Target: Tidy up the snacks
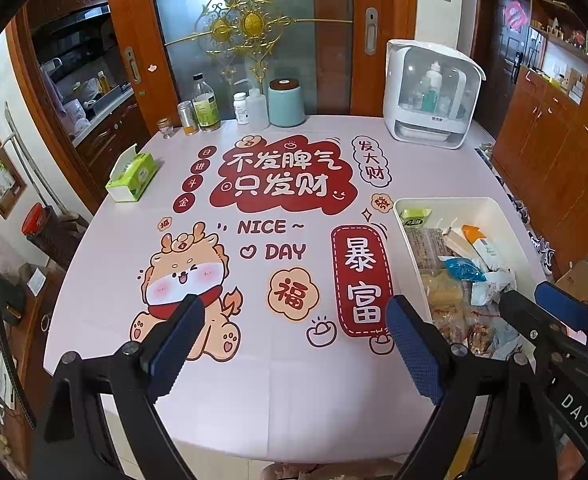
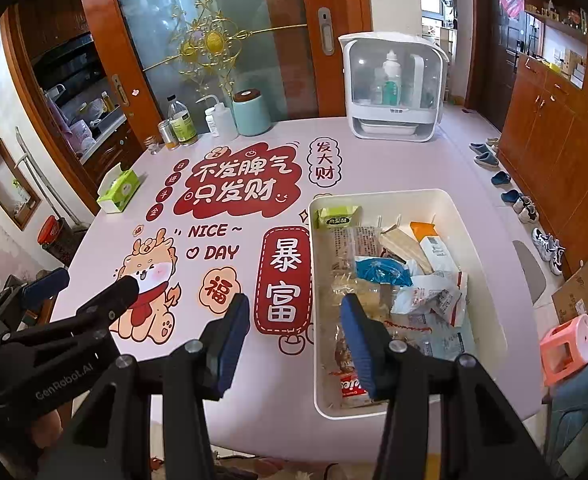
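At the bench's [image 2: 253, 408] left edge sits a green tissue box [image 2: 118, 191]. The left hand-held gripper [image 1: 294, 344] hovers over the near edge, jaws wide, holding nothing. The right hand-held gripper [image 2: 294, 340] stands partly open and empty above the white bin [image 2: 490, 280] of snacks [image 2: 406, 280] by the right edge

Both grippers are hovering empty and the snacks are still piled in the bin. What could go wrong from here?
1. The packets in the white bin overlap, so the right gripper may pinch two at once or crush the biscuits.
2. The bin sits close to the table's near edge; a pull could slide it off.
3. The left gripper hangs close to the right one; they could collide.
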Available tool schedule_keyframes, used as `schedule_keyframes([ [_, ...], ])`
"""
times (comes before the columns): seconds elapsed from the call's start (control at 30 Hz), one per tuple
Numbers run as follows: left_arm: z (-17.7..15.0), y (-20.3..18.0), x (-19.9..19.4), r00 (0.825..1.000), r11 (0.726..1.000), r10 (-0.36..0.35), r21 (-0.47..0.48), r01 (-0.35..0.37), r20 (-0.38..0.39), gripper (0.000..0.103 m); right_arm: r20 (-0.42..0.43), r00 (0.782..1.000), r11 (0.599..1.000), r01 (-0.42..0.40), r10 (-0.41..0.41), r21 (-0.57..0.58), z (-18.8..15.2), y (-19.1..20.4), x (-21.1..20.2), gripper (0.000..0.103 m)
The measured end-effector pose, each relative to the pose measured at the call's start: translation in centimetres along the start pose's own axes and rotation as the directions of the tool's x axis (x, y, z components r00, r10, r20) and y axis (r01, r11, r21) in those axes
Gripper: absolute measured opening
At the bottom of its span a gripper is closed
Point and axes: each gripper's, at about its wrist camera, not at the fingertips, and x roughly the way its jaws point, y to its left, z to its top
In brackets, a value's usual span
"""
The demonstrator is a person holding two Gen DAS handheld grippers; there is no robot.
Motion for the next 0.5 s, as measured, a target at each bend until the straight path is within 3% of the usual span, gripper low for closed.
schedule_keyframes([
  [0.5, -0.25, 0.20, 0.48, 1.000, 1.000, -0.008, 0.009, 0.008, -0.008, 0.091, -0.012, 1.000, 1.000, 0.014, -0.013, 0.014, -0.44, -0.14, 0.46, 0.048],
])
